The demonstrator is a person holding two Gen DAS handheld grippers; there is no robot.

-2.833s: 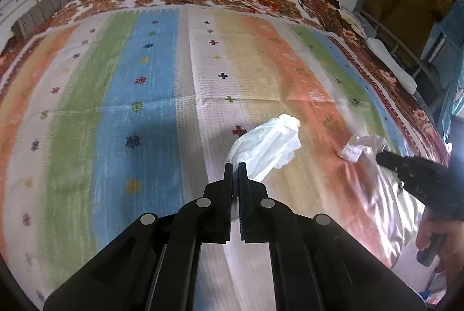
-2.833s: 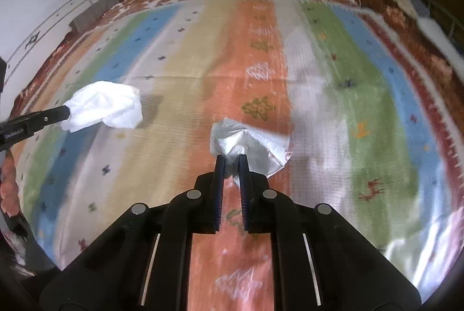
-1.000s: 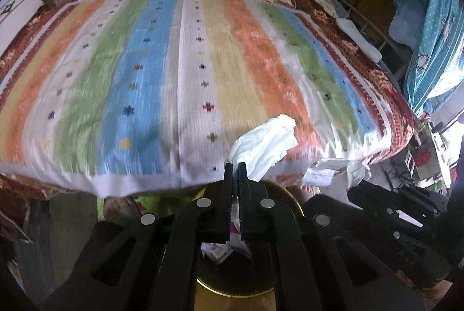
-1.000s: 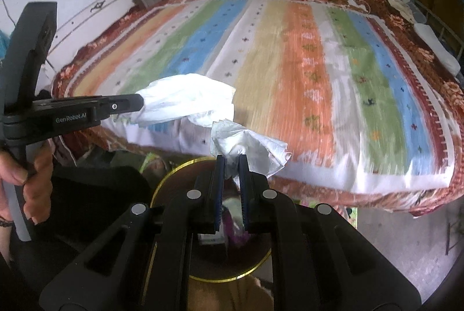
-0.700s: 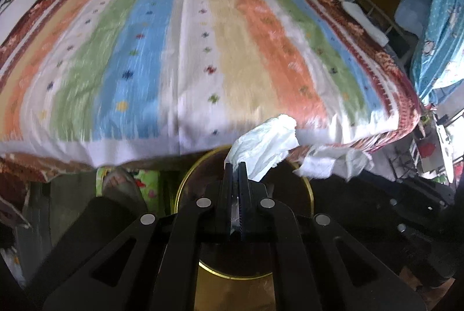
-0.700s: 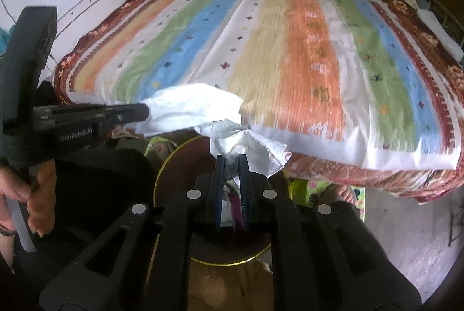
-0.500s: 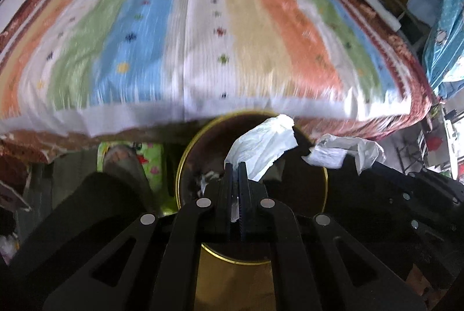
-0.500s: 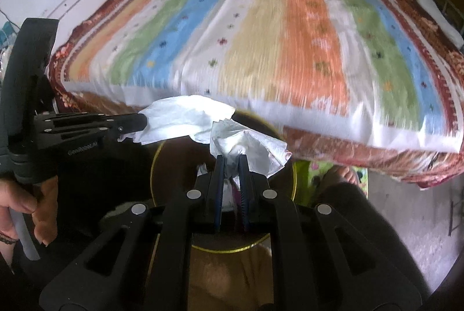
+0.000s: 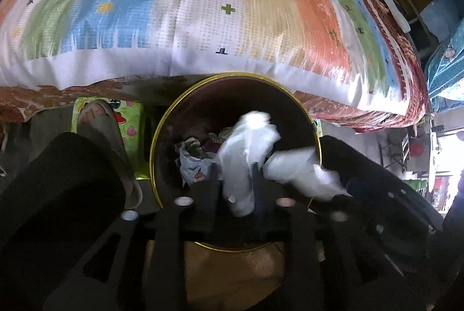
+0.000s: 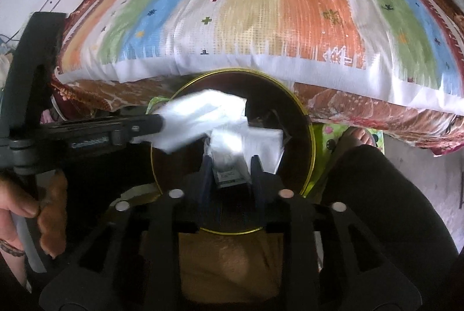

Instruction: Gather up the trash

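Over the gold-rimmed bin (image 9: 162, 137), both grippers' fingers stand spread: a white tissue (image 9: 246, 148) lies loose between the left gripper (image 9: 233, 180), a crumpled wrapper (image 10: 246, 148) between the right gripper (image 10: 232, 172). Only the left view shows printed scraps (image 9: 191, 160) already inside. The striped bed (image 10: 261, 6) lies just behind the bin.

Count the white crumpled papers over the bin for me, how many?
2. One white paper sits between the left gripper fingers; the other white paper sits between the right gripper fingers. Both hang over the bin. More may be hidden inside.
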